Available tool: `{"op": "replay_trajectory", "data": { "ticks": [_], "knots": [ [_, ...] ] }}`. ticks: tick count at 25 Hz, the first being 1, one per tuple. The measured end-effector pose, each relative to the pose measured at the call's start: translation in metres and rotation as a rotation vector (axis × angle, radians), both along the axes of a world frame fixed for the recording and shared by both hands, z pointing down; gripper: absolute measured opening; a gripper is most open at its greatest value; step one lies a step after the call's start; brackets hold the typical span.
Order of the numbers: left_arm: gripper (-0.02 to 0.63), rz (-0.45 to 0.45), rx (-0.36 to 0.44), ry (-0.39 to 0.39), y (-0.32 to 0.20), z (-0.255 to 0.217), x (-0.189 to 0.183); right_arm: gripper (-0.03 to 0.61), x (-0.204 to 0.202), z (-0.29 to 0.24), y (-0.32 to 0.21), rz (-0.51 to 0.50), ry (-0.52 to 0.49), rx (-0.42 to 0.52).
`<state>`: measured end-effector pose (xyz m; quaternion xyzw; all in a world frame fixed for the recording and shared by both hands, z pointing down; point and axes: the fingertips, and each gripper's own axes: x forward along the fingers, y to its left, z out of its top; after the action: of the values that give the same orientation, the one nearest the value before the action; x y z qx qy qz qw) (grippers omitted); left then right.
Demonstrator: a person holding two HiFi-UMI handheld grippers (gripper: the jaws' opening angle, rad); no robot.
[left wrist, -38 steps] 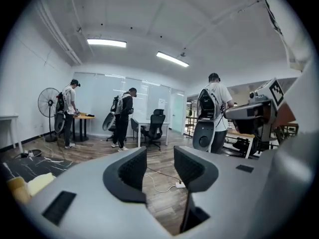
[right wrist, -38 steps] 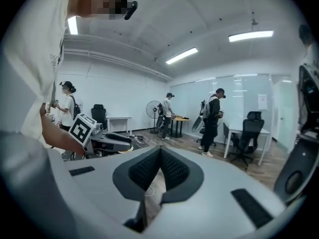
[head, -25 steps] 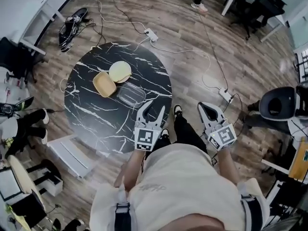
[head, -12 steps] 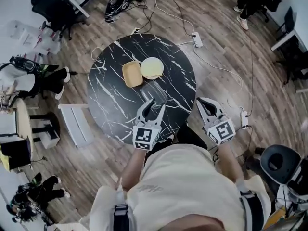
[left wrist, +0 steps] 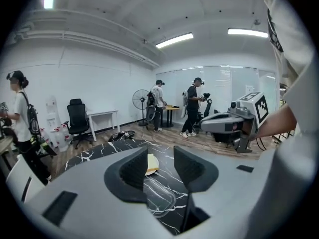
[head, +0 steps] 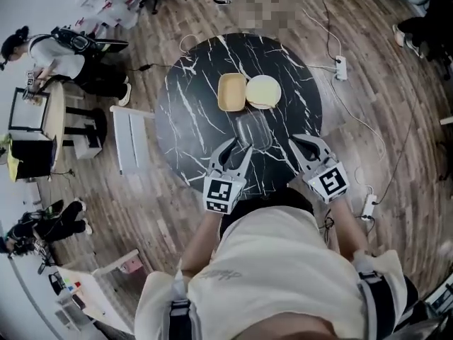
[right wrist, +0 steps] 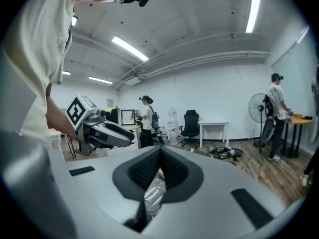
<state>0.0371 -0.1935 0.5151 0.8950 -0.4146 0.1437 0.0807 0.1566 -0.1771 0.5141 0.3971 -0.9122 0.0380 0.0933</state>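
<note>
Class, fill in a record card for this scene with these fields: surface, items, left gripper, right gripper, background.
surface: round black marble table
items: yellow square dish; round cream dish beside it; clear plastic container nearer the person
left gripper: jaws apart, empty, over the table's near edge, pointing at the clear plastic container
right gripper: jaws together, empty, just right of the clear plastic container
background: wooden floor, standing fan, people at desks

Clear container [right wrist: 152,195] mostly hidden behind fingers [right wrist: 177,171] of right gripper [right wrist: 160,153].
</note>
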Motion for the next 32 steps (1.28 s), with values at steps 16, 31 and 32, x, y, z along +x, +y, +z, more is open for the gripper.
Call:
{"op": "replay_trajectory", "data": {
  "ticks": [16, 31, 32],
  "knots": [
    [0.176, -0.213, -0.214, 0.044, -0.022, 0.076, -0.038, 0.006, -0.044, 0.016, -0.012, -0.216, 0.001, -0.093],
    [0.127, -0.418, -0.553, 0.028, -0.049, 0.218, -0.056, 0.006, 0.010, 0.074, -0.018, -0.174, 0.058, -0.205],
    [0.110, -0.425, -0.563, 0.014, -0.048, 0.224, -0.057, 0.005, 0.012, 0.076, -0.017, -0.175, 0.060, -0.210]
  ]
}}
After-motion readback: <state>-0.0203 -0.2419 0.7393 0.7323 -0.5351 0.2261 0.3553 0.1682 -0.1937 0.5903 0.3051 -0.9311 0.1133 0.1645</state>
